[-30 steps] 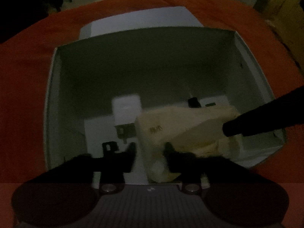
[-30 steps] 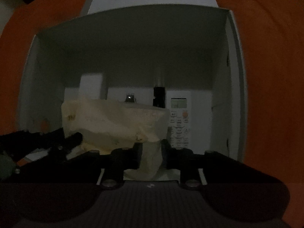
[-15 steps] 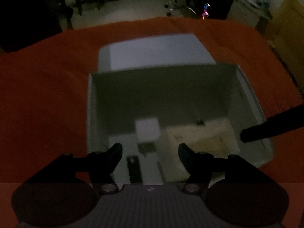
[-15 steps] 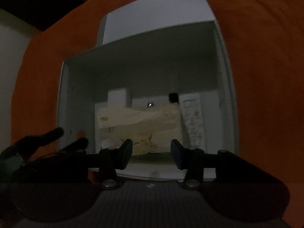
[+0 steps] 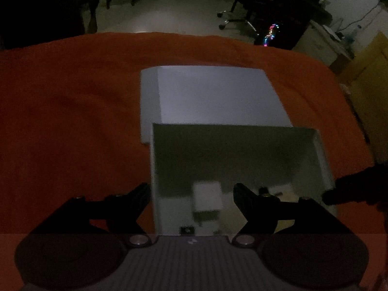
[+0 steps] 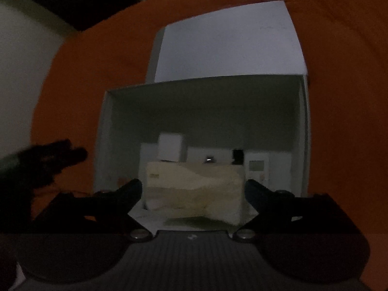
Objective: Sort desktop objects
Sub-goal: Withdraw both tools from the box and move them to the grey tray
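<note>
An open white box (image 5: 322,152) (image 6: 104,131) stands on the orange cloth (image 5: 72,121), its lid (image 5: 213,94) folded flat behind it. Inside lie a cream tissue pack (image 6: 194,186), a white charger block (image 6: 171,146) (image 5: 208,196), a white remote (image 6: 258,169) and a small black item (image 6: 237,156). My left gripper (image 5: 190,195) is open and empty above the box's near left side. My right gripper (image 6: 192,191) is open and empty above the box's near edge, in front of the tissue pack. The right gripper's tip (image 5: 339,194) shows at the box's right side in the left wrist view.
The left gripper (image 6: 48,157) shows dark at the left of the right wrist view. Beyond the cloth's far edge there are a floor, an office chair (image 5: 245,17), a lit computer case (image 5: 271,34) and a yellowish cabinet (image 5: 366,72).
Both grippers let go of the tissue pack, opened and drew back and up out of the box. The pack now lies on the box floor.
</note>
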A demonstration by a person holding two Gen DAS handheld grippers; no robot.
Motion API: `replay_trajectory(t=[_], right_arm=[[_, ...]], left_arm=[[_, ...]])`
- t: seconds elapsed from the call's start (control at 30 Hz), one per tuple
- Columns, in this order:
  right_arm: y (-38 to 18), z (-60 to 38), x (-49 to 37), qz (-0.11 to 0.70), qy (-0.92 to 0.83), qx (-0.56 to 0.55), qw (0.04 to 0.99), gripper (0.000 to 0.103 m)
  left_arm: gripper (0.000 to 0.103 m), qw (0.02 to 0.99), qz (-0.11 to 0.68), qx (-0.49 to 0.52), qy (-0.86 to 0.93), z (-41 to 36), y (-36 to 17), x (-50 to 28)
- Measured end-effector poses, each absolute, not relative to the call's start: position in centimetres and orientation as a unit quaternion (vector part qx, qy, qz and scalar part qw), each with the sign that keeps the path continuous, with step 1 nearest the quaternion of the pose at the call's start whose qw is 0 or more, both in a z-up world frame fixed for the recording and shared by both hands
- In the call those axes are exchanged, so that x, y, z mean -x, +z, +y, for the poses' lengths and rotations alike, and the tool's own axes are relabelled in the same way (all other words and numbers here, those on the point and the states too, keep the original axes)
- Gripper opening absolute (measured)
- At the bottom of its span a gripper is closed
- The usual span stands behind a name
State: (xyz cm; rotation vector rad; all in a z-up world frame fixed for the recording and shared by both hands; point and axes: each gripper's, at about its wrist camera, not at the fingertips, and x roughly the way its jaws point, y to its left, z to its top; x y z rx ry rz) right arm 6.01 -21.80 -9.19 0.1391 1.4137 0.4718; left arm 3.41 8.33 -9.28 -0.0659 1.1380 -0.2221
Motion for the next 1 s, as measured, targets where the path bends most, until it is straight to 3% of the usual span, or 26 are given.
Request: replay_trajectory(t=[0.3,0.5,0.63,0.73,1.0], right_arm=[[-5.7,-22.8,-8.9,0.607,0.232,-0.060,0.758,0.095],[-3.9,-25.8,-13.5,0.546,0.210,-0.067,0.809,0.102],[-5.1,-29.0,-18.4,0.527,0.160,-0.087,0.830,0.103],[-7.4,-29.9,-21.6,0.536,0.134,-0.067,0.831,0.103],[-13.6,-30.9,-27.7,0.577,0.109,-0.069,0.807,0.103]], left_arm=[[0.074,0.846,0.525,0.078,-0.059,13.6,-11.1,-11.2],[0.074,0.856,0.509,0.063,-0.059,15.3,-11.9,-15.7],[0.076,0.858,0.507,0.053,-0.063,15.5,-12.9,-18.7],[0.083,0.852,0.517,0.057,-0.057,15.5,-14.7,-20.9],[0.083,0.827,0.557,0.047,-0.057,14.9,-21.2,-26.5]])
